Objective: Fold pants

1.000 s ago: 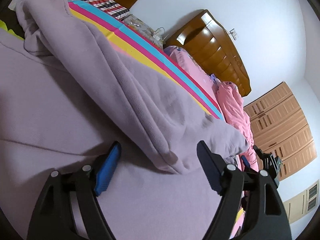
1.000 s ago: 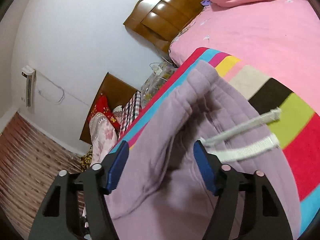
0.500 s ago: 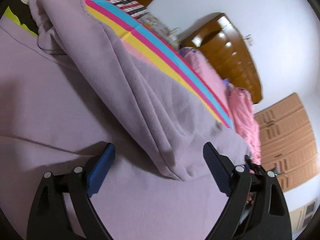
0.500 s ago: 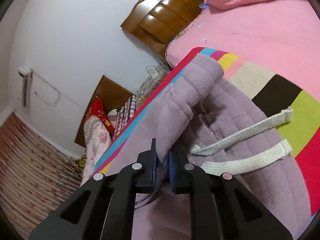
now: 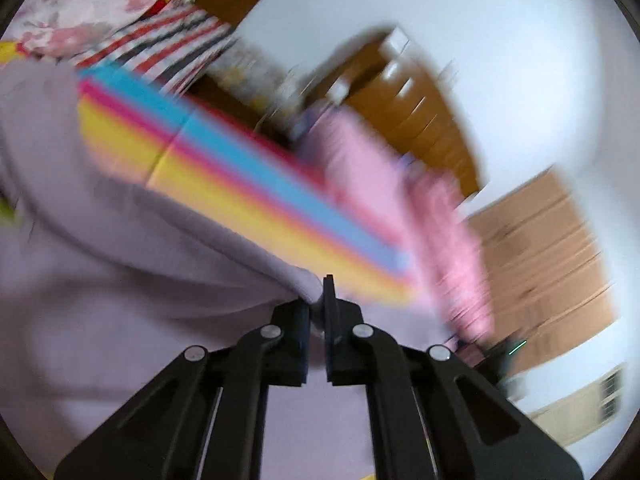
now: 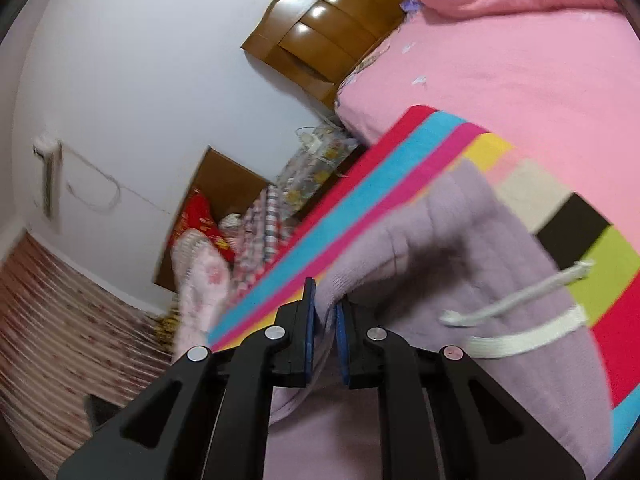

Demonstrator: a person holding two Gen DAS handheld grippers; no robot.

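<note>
- The left gripper (image 5: 317, 300) has its jaws clamped together on a corner of the lilac pants (image 5: 120, 280); the fabric stretches away to the left of the jaws and fills the space below them. This view is badly motion-blurred.
- Just beyond the left jaws, the edge of a rainbow-striped blanket (image 5: 256, 184) runs diagonally, with pink bedding (image 5: 400, 200) further off on the right.
- The right gripper (image 6: 325, 312) has its jaws pinched on the thick waistband edge of the pants (image 6: 420, 240), which bunches up ahead of and to the right of the jaws.
- Two white drawstrings (image 6: 520, 336) lie on the fabric to the right of the right jaws.
- Left of those jaws, the blanket (image 6: 360, 208) edge gives way to open floor.
- No containers can be made out.
</note>
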